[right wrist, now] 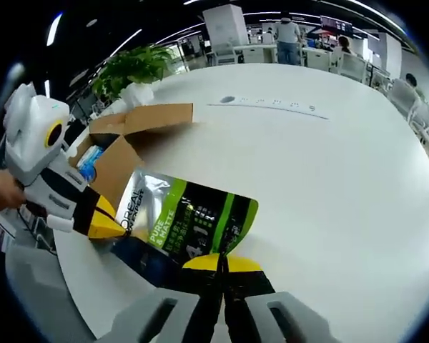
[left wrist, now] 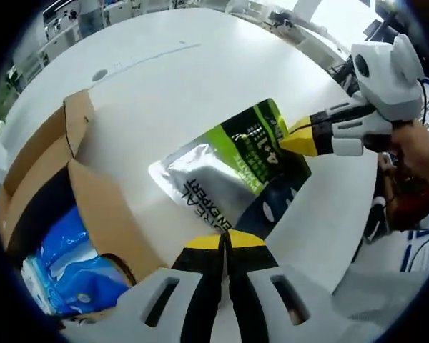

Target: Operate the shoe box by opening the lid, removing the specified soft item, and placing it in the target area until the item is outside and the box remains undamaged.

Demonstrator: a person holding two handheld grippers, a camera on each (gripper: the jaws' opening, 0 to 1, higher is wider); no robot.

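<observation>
A soft pouch [left wrist: 236, 168], silver, green and dark blue with white print, is stretched between my two grippers over the white table [left wrist: 200, 64], just right of the box. My left gripper [left wrist: 225, 241] is shut on its dark blue end. My right gripper [left wrist: 298, 140] comes in from the right, shut on the green end. In the right gripper view the same pouch [right wrist: 189, 218] runs from my right gripper [right wrist: 220, 263] to my left gripper [right wrist: 106, 227]. The cardboard shoe box [left wrist: 93, 207] stands open, flaps up, with blue packets [left wrist: 71, 268] inside.
The box [right wrist: 121, 153] sits near the table's edge, with a potted plant [right wrist: 136, 68] behind it. A grey round port [right wrist: 227, 99] lies in the broad white tabletop [right wrist: 329, 179]. People and desks stand far behind. A hand [left wrist: 423, 150] holds the right gripper.
</observation>
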